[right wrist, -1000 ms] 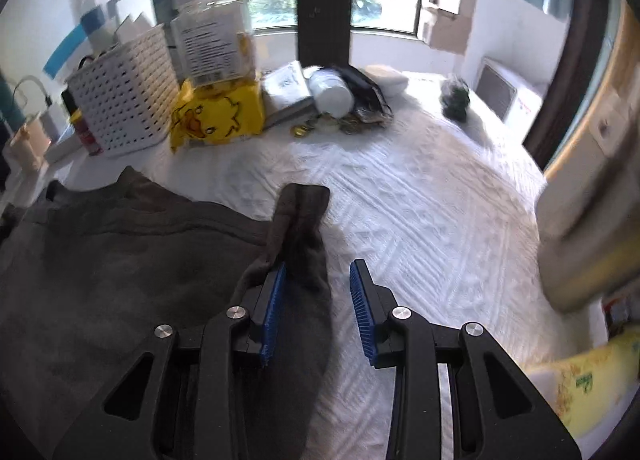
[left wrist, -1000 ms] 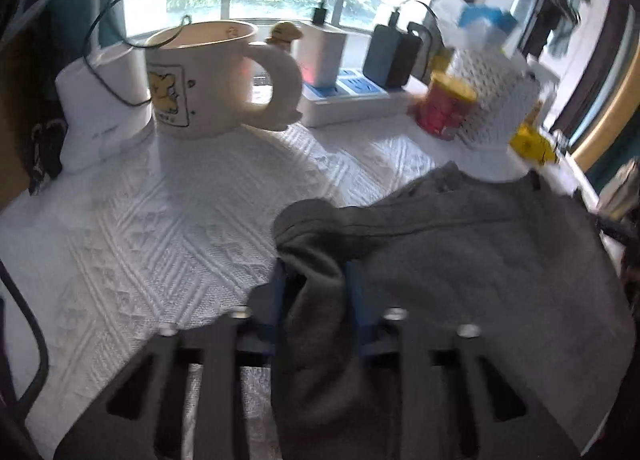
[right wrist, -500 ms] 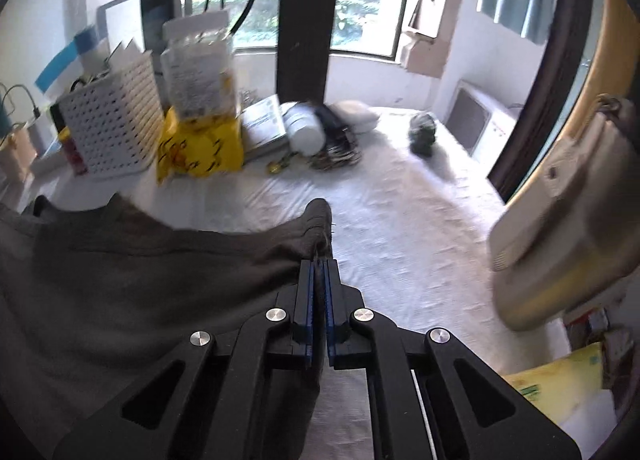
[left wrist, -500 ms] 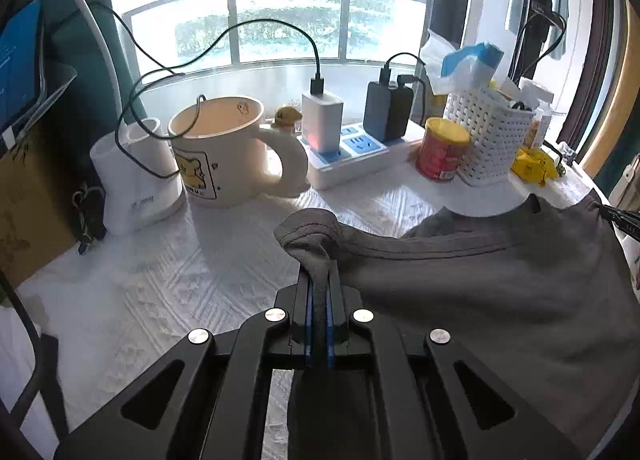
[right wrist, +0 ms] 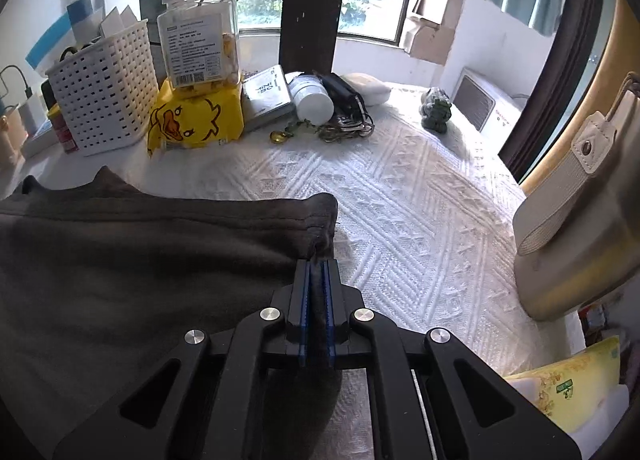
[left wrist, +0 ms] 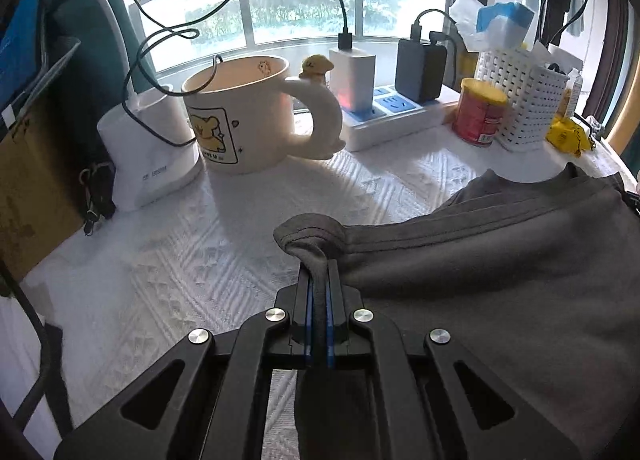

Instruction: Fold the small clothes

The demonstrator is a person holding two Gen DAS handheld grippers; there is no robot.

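A dark grey garment [left wrist: 500, 280] hangs stretched between my two grippers above a white textured cloth [left wrist: 180, 260]. My left gripper [left wrist: 319, 272] is shut on the garment's left corner, which bunches above the blue pads. In the right wrist view the same garment [right wrist: 140, 260] spreads to the left. My right gripper [right wrist: 318, 268] is shut on its right corner, and the hemmed edge runs taut away from it. The lower part of the garment is hidden below both grippers.
Behind the left gripper stand a cream mug [left wrist: 240, 120], a white device [left wrist: 148, 156], a power strip with chargers [left wrist: 384, 108], a red can [left wrist: 480, 112] and a white basket [left wrist: 524, 104]. The right view shows a jar [right wrist: 200, 32], yellow bag [right wrist: 192, 120], keys [right wrist: 340, 128] and a metal container [right wrist: 580, 220].
Both grippers closed on the garment's corners and lifted them off the cloth. The garment's top edge is now pulled straight between them.
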